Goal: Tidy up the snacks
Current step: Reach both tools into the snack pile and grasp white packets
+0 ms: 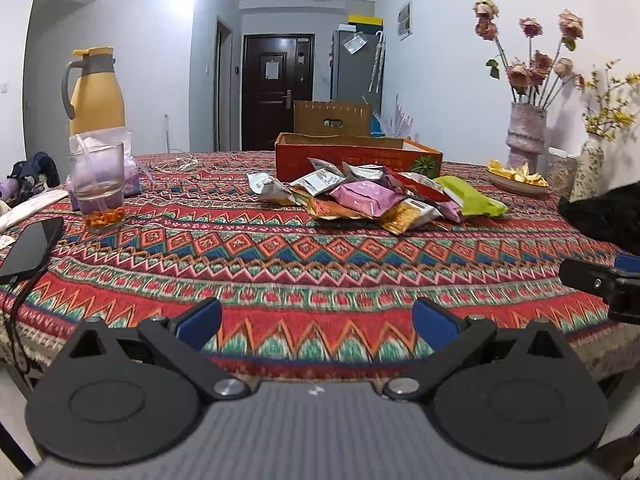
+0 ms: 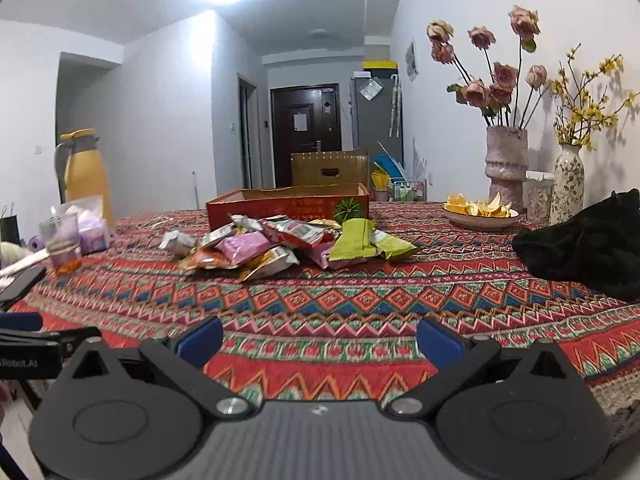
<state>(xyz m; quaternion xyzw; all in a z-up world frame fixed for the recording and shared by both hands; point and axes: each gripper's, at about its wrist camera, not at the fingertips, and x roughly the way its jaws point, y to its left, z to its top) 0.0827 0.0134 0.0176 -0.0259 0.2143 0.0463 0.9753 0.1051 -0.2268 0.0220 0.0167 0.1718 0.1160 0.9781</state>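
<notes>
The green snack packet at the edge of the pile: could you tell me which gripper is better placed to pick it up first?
Probably the right gripper. The green snack packet lies on the pile's right side, nearly straight ahead of it; from the left gripper it sits off to the right. Both are open and empty.

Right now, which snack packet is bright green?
The green packet at the pile's right end, beside the pink packet. The others are pink, orange, red or silver.

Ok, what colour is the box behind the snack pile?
Red-orange, with a green round emblem on its front: the box, clearest in the right wrist view.
</notes>
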